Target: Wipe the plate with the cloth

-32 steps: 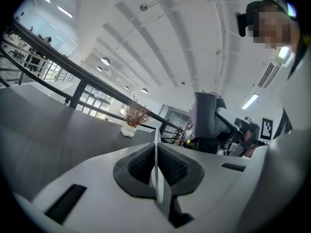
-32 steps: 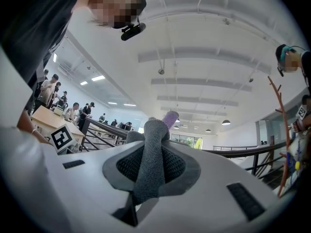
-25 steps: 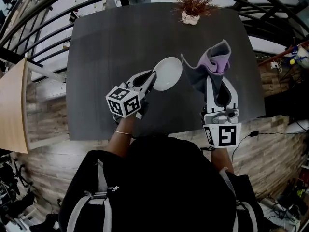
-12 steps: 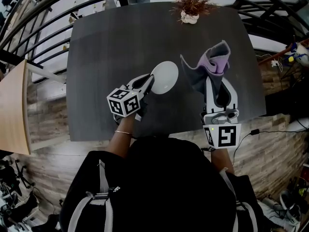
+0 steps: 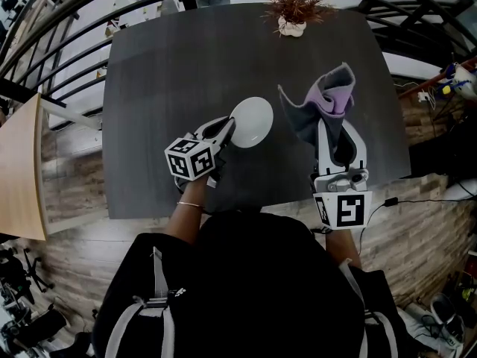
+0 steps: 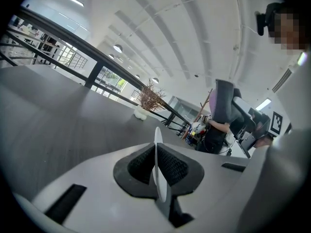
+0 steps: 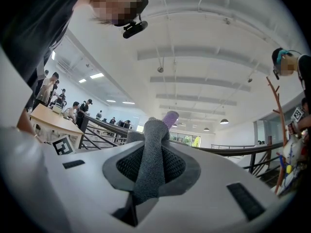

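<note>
Over the middle of the dark table (image 5: 164, 66), I am holding one white plate (image 5: 253, 118) by its near rim with my left gripper (image 5: 229, 129). Its jaws are pressing together on that thin rim, and the plate is showing edge-on between the pads. I cannot tell whether the plate's far rim is touching the tabletop. Toward the table's right edge, my right gripper (image 5: 332, 129) is clamping one cloth (image 5: 328, 95), grey with a purple side. The cloth is bunching between the jaws and standing up beyond the tips. Plate and cloth are sitting apart, with bare tabletop showing between them. At the table's far edge, one dried plant (image 5: 294, 6) in a small white pot is standing well apart from both grippers. I am counting one plate, one cloth, one plant and my two grippers, each gripping its own thing.
</note>
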### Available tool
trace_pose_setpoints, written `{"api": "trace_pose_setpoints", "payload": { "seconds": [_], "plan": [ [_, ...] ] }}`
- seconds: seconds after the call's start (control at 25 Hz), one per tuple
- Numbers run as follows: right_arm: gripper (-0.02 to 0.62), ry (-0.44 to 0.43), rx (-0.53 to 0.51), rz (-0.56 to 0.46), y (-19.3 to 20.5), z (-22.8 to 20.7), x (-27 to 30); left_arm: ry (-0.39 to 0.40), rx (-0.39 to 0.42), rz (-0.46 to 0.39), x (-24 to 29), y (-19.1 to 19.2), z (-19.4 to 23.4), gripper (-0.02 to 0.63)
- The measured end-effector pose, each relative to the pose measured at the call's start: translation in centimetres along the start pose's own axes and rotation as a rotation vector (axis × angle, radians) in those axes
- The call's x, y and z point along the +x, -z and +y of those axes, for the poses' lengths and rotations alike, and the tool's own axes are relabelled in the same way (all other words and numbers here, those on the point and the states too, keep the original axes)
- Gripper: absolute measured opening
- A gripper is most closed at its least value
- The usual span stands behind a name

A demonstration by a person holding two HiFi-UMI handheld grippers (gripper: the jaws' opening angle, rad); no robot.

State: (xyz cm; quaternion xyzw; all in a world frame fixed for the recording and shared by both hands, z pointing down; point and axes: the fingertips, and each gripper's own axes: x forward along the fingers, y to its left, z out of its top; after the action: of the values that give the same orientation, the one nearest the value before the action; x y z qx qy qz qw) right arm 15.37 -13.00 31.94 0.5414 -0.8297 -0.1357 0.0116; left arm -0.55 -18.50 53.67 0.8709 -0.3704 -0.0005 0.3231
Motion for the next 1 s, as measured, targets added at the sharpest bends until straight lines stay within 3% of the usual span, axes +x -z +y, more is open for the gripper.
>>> {"api": "trace_pose_setpoints", "payload": {
  "seconds": [1.0],
  "plan": [
    [0.063, 0.001, -0.015, 0.013, -0.3, 0.5, 0.3, -0.132, 0.03, 0.07, -0.8, 2.0, 3.5, 0.031]
  ]
}}
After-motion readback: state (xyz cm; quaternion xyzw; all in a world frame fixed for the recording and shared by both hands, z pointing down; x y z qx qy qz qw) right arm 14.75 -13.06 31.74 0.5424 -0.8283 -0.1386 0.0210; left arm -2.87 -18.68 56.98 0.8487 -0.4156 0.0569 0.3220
